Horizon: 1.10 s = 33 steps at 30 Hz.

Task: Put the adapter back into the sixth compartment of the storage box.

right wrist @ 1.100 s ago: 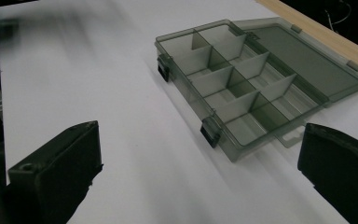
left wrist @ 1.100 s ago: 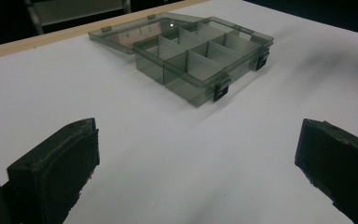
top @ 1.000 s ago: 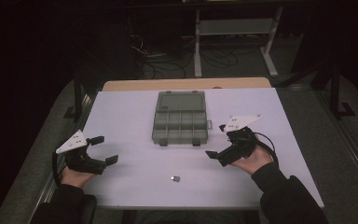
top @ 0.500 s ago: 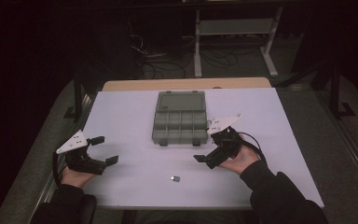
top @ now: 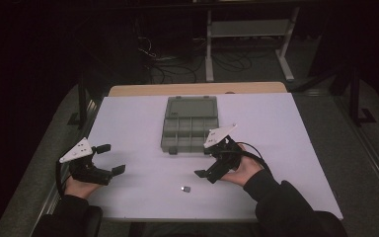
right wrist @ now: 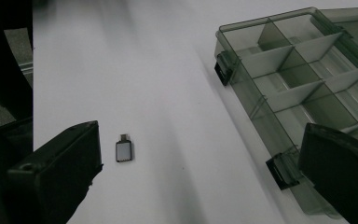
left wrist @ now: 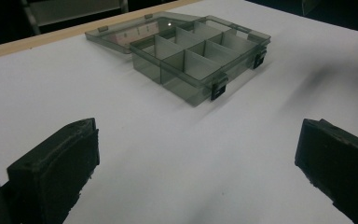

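Observation:
A smoky transparent compartment box (top: 189, 129) lies open in the middle of the white table, its lid (top: 192, 106) folded flat behind it and its cells empty. A small grey adapter-like piece (top: 185, 189) lies near the front edge. My right gripper (top: 206, 170) is open, just right of and above that piece. In the right gripper view the piece (right wrist: 124, 150) lies by the left jaw and the box (right wrist: 303, 79) is at the right. My left gripper (top: 111, 158) is open at the table's left, holding nothing, and faces the box (left wrist: 200, 56).
The white table top (top: 286, 148) rests on a wooden board (top: 197, 89) that shows at the far edge. Beyond it stand a metal rack (top: 249, 29) and floor cables (top: 172, 69) in the dark. Grey floor flanks both sides.
My right gripper has moved left and toward the near edge, from beside the box's right front corner to close by the small grey piece. The left gripper has stayed put.

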Each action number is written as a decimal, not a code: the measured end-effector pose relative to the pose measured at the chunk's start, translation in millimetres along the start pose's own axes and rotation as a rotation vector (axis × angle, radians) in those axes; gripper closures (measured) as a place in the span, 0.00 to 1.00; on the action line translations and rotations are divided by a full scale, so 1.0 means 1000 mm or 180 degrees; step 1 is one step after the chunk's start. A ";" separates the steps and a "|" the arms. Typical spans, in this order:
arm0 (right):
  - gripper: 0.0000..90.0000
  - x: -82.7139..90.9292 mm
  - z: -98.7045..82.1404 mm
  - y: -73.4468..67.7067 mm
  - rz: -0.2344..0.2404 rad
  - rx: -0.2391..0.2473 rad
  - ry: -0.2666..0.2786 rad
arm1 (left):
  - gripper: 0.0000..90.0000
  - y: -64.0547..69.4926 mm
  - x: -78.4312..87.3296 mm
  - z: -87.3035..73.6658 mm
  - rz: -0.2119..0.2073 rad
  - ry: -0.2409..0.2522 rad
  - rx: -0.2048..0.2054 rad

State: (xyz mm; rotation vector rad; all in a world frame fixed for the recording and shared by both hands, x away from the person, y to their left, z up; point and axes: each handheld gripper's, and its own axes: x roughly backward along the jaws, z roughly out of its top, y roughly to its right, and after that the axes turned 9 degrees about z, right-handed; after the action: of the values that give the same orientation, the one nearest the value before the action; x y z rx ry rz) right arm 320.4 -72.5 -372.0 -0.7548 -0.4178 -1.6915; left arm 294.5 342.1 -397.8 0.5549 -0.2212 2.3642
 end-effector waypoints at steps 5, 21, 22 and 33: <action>0.00 -0.006 0.003 -0.002 0.0040 0.0032 -0.0052 | 0.00 0.000 0.000 0.000 0.0003 0.0003 0.0008; 0.00 -0.034 0.006 -0.008 0.0203 0.0100 -0.0294 | 0.00 0.000 0.000 0.000 -0.0009 -0.0007 -0.0001; 0.00 -0.036 0.006 -0.008 0.0214 0.0105 -0.0304 | 0.00 0.000 0.000 0.000 -0.0010 -0.0008 -0.0001; 0.00 -0.052 0.006 -0.013 0.0312 0.0139 -0.0427 | 0.00 0.000 0.000 0.000 -0.0019 -0.0006 0.0002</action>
State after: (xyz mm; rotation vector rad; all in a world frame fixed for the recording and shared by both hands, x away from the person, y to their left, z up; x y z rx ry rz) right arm 315.4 -27.3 -401.7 -0.8462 -0.5015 -1.5410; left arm 294.7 341.8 -398.0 0.5575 -0.2192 2.3580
